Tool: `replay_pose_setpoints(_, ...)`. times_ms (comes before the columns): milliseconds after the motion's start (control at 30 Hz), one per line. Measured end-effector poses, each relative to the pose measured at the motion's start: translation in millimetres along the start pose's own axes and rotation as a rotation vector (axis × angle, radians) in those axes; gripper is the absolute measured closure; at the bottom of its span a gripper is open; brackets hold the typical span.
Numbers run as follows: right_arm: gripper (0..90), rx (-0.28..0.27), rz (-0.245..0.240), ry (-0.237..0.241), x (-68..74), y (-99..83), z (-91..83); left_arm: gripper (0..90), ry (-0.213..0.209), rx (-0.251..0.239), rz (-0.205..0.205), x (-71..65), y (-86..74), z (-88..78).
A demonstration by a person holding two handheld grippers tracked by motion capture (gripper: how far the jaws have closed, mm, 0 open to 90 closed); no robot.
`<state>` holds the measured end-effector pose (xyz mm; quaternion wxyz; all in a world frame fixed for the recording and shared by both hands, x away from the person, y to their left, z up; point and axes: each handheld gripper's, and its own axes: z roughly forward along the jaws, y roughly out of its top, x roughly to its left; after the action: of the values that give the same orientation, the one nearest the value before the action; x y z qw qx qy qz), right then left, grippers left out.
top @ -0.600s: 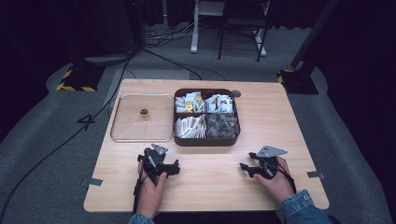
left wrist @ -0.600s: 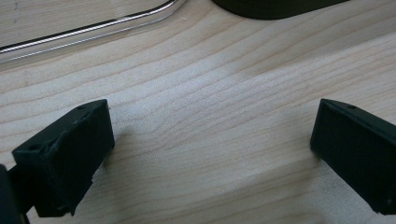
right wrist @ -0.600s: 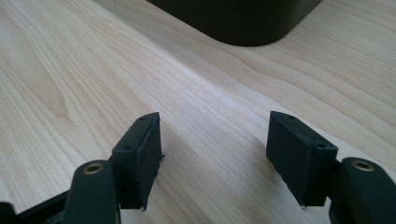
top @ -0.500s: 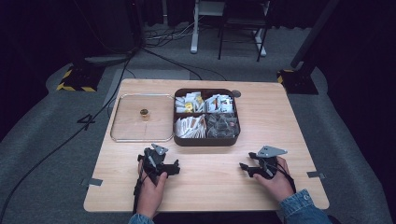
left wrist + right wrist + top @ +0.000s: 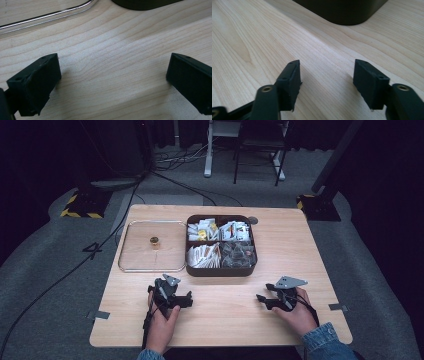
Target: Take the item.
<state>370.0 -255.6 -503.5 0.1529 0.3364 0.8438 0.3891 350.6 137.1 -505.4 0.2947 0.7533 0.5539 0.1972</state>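
A dark brown box (image 5: 220,270) with four compartments of sachets and small packets stands mid-table. Left of it lies a clear square lid (image 5: 135,261) with a small brass knob (image 5: 154,240). My left gripper (image 5: 186,298) rests on the wood in front of the lid, pointing right, held by a hand. In the left gripper view my left gripper (image 5: 112,82) stands wide open over bare wood. My right gripper (image 5: 261,300) rests in front of the box's right corner, pointing left. The right gripper view has my right gripper (image 5: 327,85) open, with nothing between the jaws.
The wooden table (image 5: 220,325) has bare room between the two grippers. A small grey disc (image 5: 253,220) lies behind the box. The lid's edge (image 5: 50,16) and the box wall (image 5: 142,3) lie ahead of the left jaws; the box corner (image 5: 342,11) lies ahead of the right.
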Motion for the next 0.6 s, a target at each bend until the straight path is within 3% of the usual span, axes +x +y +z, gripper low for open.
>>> replay_pose_setpoints(233,49.5,0.014,-0.004,0.011,-2.4,2.9,-1.0,0.0,-0.003,0.001,0.006,1.0,1.3,1.0)
replay_pose_setpoints(600,49.7,-0.012,-0.003,0.042,-5.1,39.3,-20.6,0.0,-0.023,0.0,0.031,3.7,0.2,0.0)
